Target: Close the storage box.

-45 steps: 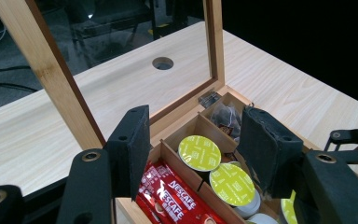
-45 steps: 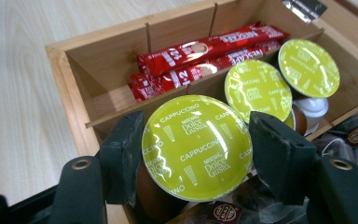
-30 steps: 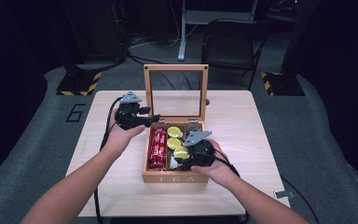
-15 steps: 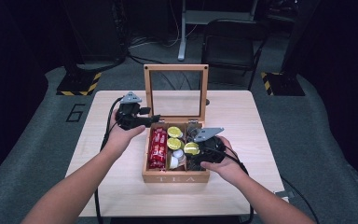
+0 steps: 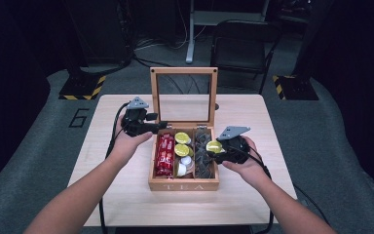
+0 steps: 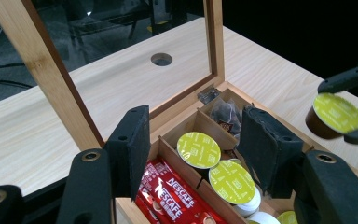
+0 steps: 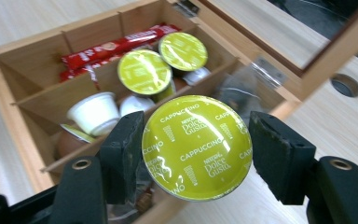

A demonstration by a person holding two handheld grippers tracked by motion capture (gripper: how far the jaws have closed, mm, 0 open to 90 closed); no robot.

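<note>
Capsule: green-lidded coffee capsule [image 7: 196, 147], foil lid printed CAPPUCCINO / Dolce Gusto, brown cup body under it; lid glossy, flat, undented.
Capsule location: clamped in the right gripper [image 5: 215, 147], above the right edge of the tea box [image 5: 183, 185], over the compartment of dark sachets [image 5: 203, 152].
Right fingers: narrowed onto the capsule's rim, one pad [image 7: 125, 154] on each side, lid facing the gripper's camera.
Left gripper: [image 5: 161, 127] at the box's back-left corner beside the upright glass lid [image 5: 183, 97]; fingers [image 6: 131, 145] part open, nothing between them; can't tell if they touch the frame.
Box contents: red Nescafe sticks [image 5: 165, 154] in the left compartment; more green capsules [image 5: 182, 144] plus white pods [image 5: 185, 164] in the middle one.
Step (judgement): capsule lifted out, being carried clear of the box toward the right.
Next move (judgement): get past the box wall, lower onto bare table [image 5: 253, 195] to the right, set down flat, then release.
Risk: grip is on a round rim, so it could pivot or slip if squeezed off-centre.
</note>
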